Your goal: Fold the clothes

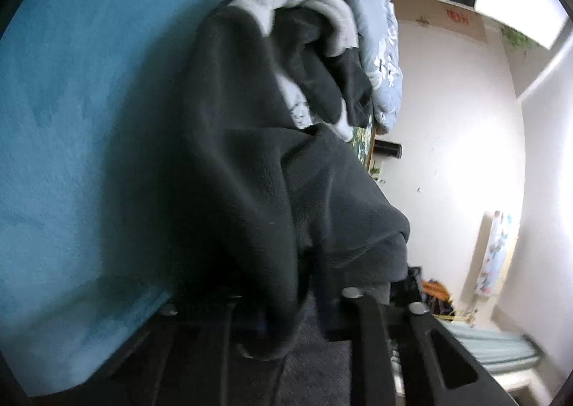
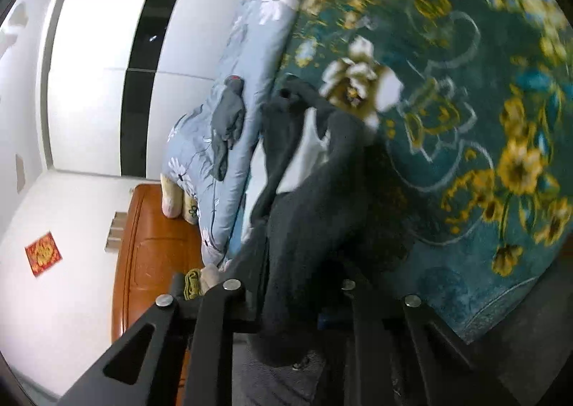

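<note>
- Left gripper [image 1: 283, 313] is pinched on an edge of the dark fleece garment [image 1: 272, 169], which hangs beside the blue wall [image 1: 89, 119].
- Right gripper [image 2: 290, 302] clamps another edge of the garment above the floral bedspread [image 2: 465, 119].
- Risk: the thick fleece may slip from either shallow pinch, collapsing the fold.

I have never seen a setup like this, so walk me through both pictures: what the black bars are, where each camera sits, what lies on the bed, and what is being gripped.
Each picture comes from a fisheye camera on a hand-held two-finger gripper, looking along its black fingers. The left gripper and the right gripper are each shut on an edge of the same dark grey fleece garment, which has white patches. It lies over a blue cover in the left view and a teal floral bedspread in the right. A light blue flowered quilt lies beside it, before a white wardrobe.
</note>
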The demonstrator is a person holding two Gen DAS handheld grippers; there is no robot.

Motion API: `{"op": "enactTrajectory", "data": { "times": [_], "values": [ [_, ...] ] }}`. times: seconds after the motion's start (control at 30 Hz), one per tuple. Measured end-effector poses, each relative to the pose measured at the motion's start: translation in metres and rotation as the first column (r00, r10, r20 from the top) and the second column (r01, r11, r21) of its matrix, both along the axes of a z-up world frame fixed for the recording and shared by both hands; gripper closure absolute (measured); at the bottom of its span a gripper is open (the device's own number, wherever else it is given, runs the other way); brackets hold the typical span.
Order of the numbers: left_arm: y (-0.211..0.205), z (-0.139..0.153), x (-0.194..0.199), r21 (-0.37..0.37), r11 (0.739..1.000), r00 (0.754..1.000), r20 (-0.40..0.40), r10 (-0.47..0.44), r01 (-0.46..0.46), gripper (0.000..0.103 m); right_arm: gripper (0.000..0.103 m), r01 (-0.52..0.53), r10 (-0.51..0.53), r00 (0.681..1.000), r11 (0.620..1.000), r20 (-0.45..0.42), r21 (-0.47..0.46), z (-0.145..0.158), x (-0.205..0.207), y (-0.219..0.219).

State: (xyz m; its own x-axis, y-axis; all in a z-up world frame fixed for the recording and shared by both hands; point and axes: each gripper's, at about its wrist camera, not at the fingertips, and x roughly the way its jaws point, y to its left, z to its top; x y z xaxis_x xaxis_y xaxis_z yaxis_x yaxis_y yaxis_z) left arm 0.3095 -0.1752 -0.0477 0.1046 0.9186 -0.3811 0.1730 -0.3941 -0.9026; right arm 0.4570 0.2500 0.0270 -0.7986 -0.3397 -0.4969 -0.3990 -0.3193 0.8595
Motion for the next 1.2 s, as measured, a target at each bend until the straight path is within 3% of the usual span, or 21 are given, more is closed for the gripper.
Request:
{"op": "enactTrajectory", "data": {
  "times": [0.1,0.23,0.37,0.6,0.8,0.97,1.2],
  "values": [
    [-0.017,0.038,-0.005,0.019,0.999,0.994,-0.104,0.031,-0.029,0.091,0.085,-0.031,0.032,0.999,0.999,-0.036,0.021,0.024,-0.006,-0.002],
    [-0.064,0.092,-0.011,0.096,0.985,0.967,-0.197,0.159,-0.143,0.093,0.085,-0.045,0.047,0.993,0.999,-0.110,0.021,0.053,-0.004,-0.002],
    [-0.071,0.098,-0.023,0.096,0.981,0.965,-0.189,0.181,-0.166,0.093,0.085,-0.041,0.039,0.990,0.999,-0.133,-0.014,0.061,-0.017,0.003],
    [-0.058,0.100,-0.103,0.127,0.961,0.957,-0.126,0.262,-0.247,0.093,0.085,-0.062,0.062,0.996,0.998,-0.068,-0.002,0.071,-0.088,0.023],
    [-0.036,0.072,-0.191,0.081,0.952,0.951,-0.068,0.302,-0.296,0.093,0.085,-0.046,0.046,0.999,0.998,-0.004,-0.032,0.064,-0.184,0.065],
    [-0.019,0.034,-0.250,-0.019,0.936,0.936,0.022,0.351,-0.350,0.093,0.085,0.004,0.004,0.991,0.998,0.137,-0.063,0.014,-0.263,0.099],
    [-0.004,-0.030,-0.285,-0.091,0.912,0.901,0.145,0.410,-0.400,0.093,0.085,0.039,-0.008,0.965,0.993,0.261,-0.112,-0.052,-0.304,0.126]
  ]
}}
